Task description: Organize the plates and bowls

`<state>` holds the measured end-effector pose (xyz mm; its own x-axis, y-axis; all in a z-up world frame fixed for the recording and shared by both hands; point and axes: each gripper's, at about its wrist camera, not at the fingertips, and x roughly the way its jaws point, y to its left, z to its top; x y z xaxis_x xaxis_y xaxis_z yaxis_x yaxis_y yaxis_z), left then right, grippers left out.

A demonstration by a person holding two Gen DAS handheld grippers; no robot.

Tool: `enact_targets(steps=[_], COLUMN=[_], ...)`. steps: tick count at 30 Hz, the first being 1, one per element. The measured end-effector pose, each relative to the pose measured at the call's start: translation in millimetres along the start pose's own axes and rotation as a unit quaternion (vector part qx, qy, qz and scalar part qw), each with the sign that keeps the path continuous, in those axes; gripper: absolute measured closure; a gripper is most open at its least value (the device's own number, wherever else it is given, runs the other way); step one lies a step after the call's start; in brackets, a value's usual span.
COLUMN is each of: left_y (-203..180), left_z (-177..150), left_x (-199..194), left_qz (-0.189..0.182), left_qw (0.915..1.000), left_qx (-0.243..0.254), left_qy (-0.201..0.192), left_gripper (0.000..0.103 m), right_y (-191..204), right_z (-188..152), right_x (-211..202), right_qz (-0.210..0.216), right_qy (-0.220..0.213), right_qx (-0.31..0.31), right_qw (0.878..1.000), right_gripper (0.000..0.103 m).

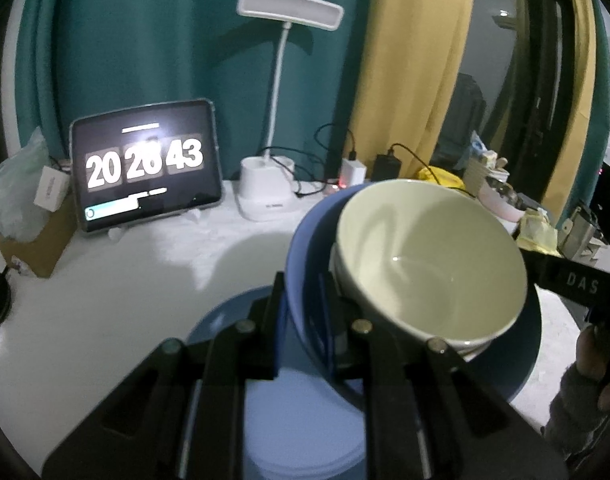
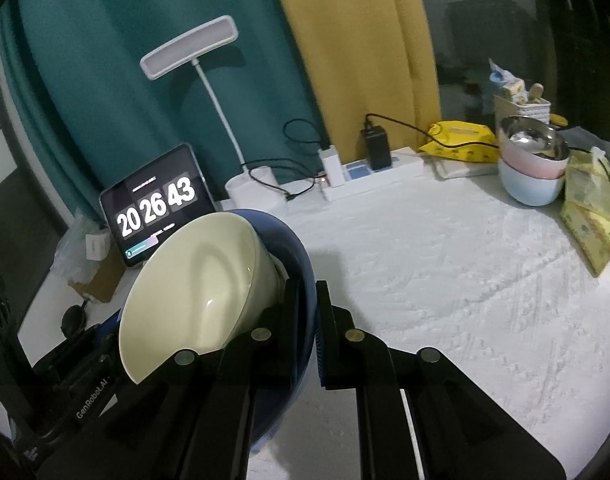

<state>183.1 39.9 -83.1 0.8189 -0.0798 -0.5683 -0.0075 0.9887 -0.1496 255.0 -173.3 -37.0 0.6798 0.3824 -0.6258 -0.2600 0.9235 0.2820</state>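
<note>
- Left wrist view: left gripper [image 1: 305, 312] jaws clamping blue bowl [image 1: 309, 240] rim; cream bowl [image 1: 429, 256] nesting inside, hanging over blue plate [image 1: 305, 412].
- Right gripper [image 2: 307, 312] pinching opposite rim.
- Stacking underway; pastel bowls [image 2: 533, 168] waiting, well apart.

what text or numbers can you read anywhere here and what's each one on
"20 26 43": on the tablet screen, flip-clock digits.
"GenRobot.AI": on the left gripper body, seen from the right wrist.
"DAS": on the right gripper body, cut off.
Small label on the lamp base: too blurred.
Yellow packets: print unreadable.
</note>
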Motion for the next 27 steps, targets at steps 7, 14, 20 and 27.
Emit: enact_targets(steps=[7,14,20,27], left_y=[22,41,53,60], left_z=[-1,-3,-5,-9], left_x=[0,3,7,13], left_qz=[0.014,0.026,0.034,0.040], left_qw=[0.9998,0.9995,0.9991,0.9986], left_qx=[-0.011,-0.018,-0.021,-0.024], left_qy=[0.002,0.008,0.015,0.026], left_gripper=[0.089,0.089,0.089,0.089], right_y=[19,34,44,49], right_z=[-2,-5,-8,-11], right_x=[18,34,47,60], right_qz=[0.011,0.019,0.024,0.025], right_qy=[0.013,0.025,0.035,0.049], right_qx=[-0.012,-0.019,-0.021,-0.021], right_qw=[1.000,0.999,0.999,0.998], right_gripper=[0.093,0.093,0.093,0.093])
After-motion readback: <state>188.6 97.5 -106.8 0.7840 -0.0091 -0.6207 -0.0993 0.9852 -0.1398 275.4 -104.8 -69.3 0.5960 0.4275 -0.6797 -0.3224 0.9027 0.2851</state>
